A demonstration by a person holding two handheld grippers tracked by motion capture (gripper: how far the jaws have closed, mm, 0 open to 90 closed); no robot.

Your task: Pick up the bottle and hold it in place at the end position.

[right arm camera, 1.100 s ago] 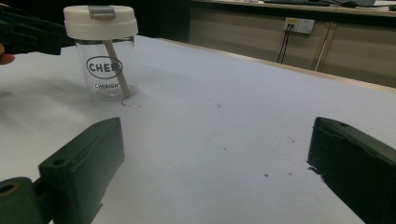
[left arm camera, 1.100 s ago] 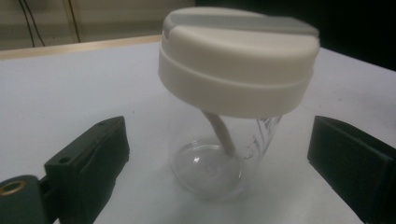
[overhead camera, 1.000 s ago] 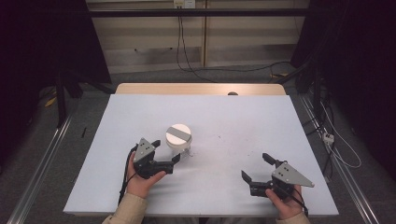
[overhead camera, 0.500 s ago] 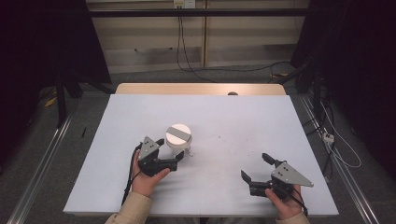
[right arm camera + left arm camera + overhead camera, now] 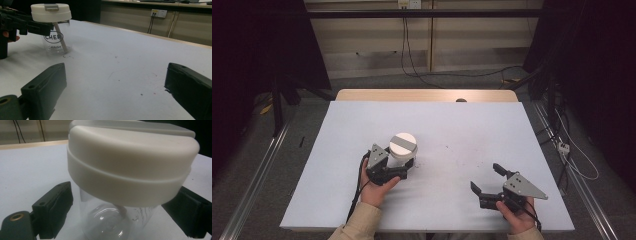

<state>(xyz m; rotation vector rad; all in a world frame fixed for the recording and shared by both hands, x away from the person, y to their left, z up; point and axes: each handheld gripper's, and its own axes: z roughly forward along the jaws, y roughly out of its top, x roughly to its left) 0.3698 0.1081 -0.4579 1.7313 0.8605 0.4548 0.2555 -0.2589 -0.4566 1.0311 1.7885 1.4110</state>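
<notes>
jaws of the right gripper (image 5: pixel 486 178) stand wide apart over bare table (image 5: pixel 462 130). farther off, the left gripper (image 5: pixel 409 165) has just been closing around a clear jar (image 5: pixel 57 41), pads not yet pressing; print reads "che…" and "cherish".

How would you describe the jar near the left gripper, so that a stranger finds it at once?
On the white table, look left of centre, just beyond the left gripper. There stands a clear jar with a thick white lid, black lettering and a pale stick inside.
</notes>
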